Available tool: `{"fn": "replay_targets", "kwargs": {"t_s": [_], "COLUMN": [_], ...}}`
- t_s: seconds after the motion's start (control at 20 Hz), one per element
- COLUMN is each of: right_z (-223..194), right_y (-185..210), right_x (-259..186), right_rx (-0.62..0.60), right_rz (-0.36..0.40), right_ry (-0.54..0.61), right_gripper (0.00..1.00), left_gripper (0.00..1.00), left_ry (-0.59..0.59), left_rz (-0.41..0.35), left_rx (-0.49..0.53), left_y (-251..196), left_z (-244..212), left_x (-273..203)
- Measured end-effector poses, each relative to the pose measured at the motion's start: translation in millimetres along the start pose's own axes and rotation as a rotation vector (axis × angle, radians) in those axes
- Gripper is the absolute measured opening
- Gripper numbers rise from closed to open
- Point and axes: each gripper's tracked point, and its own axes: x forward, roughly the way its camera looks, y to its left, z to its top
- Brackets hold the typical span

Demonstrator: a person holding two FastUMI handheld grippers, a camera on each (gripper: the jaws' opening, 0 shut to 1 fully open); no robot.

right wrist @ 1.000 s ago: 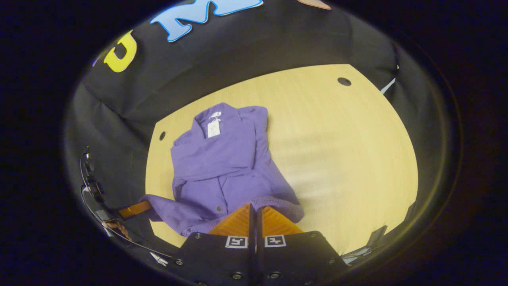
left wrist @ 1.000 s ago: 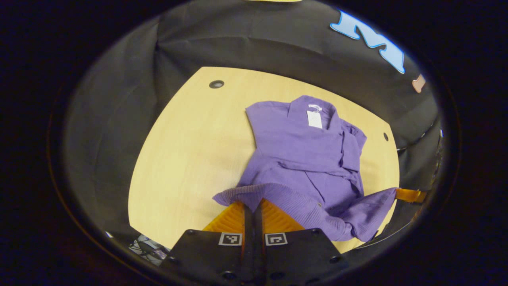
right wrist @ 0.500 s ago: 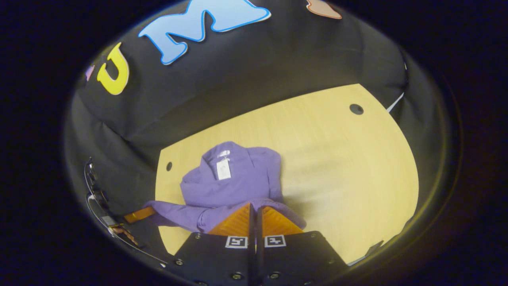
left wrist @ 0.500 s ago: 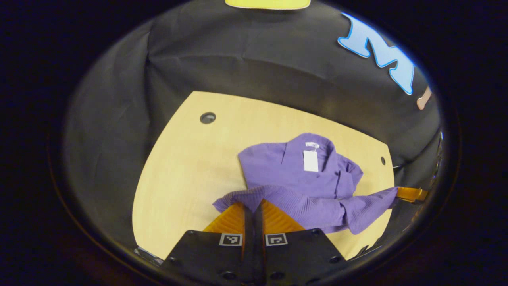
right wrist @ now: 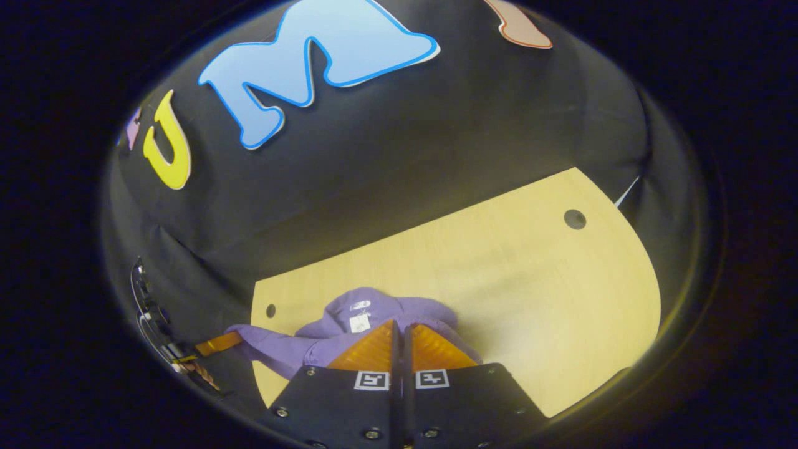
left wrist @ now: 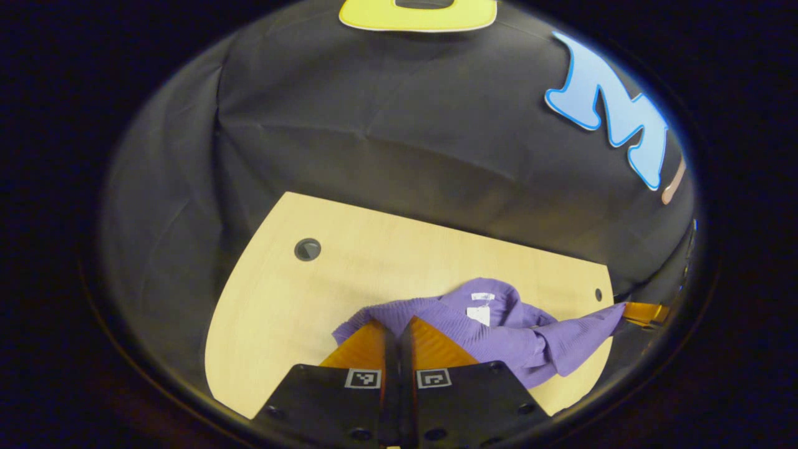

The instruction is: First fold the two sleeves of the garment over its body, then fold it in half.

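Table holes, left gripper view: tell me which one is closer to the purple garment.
The hole at the right-hand far corner, just beyond the stretched end of the garment. The other hole sits far left, with bare table between it and the cloth.

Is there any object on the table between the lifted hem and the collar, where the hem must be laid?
Nothing visible: both tongs grip the purple knitted garment, and only its own body lies ahead on the pale wooden table.
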Motion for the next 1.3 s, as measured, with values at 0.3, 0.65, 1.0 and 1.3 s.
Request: {"fn": "replay_targets", "kwargs": {"t_s": [0.3, 0.65, 1.0, 1.3], "right_z": [2.1, 15.1, 42.4, 65.2], "right_y": [-6.3, 13.6, 43.8, 62.7], "right_x": [31.5, 5.3, -92.3, -201.6], "right_rx": [-0.080, -0.101, -0.201, -0.281], "right_rz": [-0.025, 0.029, 0.097, 0.101], "right_ry": [-0.051, -0.146, -0.407, -0.660], "right_gripper": [0.14, 0.64, 0.64, 0.64], "left_gripper": [0.29, 0.91, 0.92, 0.91], "left_ry": [-0.075, -0.221, -0.474, -0.738], "left_rz": [-0.010, -0.012, -0.065, -0.109], "left_rx": [0.066, 0.121, 0.114, 0.182], "left_y": [-22.4, -36.7, -53.6, -79.0], "left_z": [16.2, 45.1, 82.5, 98.1], "left_x": [24.5, -14.5, -119.8, -261.5]}}
